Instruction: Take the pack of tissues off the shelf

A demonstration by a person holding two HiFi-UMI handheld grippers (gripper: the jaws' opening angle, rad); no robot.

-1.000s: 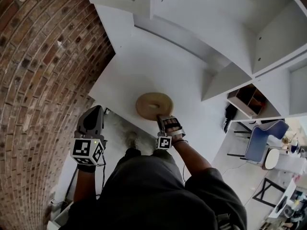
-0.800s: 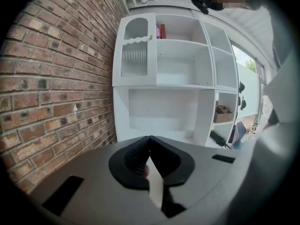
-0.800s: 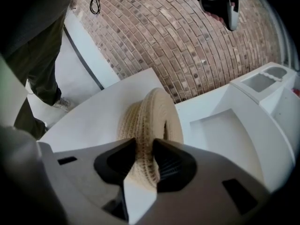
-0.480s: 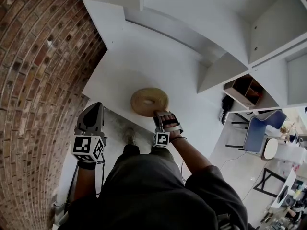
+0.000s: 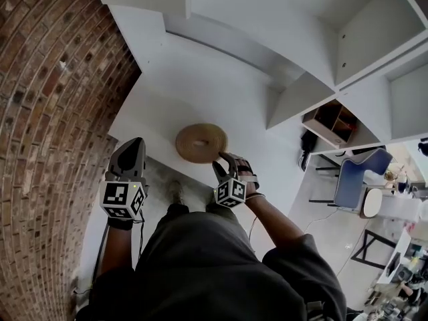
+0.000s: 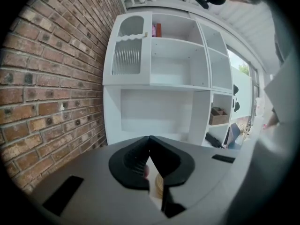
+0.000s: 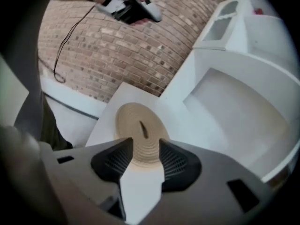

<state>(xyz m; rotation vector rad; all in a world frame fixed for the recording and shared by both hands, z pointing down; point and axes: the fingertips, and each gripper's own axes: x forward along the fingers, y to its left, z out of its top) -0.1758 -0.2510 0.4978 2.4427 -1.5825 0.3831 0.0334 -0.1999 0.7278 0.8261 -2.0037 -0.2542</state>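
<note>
Tissue pack, likely the small red packet (image 6: pixel 157 30), sits on the white top shelf (image 6: pixel 183 40), high above both grippers. The left gripper (image 6: pixel 150 142) has its fingers pressed together. The right gripper (image 7: pixel 145 144) has fingers just opened, with the tan woven round mat (image 7: pixel 138 125) showing between them, ungripped.

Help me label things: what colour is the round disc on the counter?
Beige with concentric rings; the round disc shows best in the right gripper view.

Brick wall (image 5: pixel 47 112) rough; shelf unit (image 5: pixel 221 92) smooth, matt wht; tan disc (image 5: pixel 200 142) ribbed coils.

The left gripper (image 5: pixel 132 146) hangs low, fingers (image 6: pixel 136 161) together. The right gripper (image 5: pixel 226 162) tilts downward, its fingers (image 7: pixel 176 163) just opening, gripping nothing.
</note>
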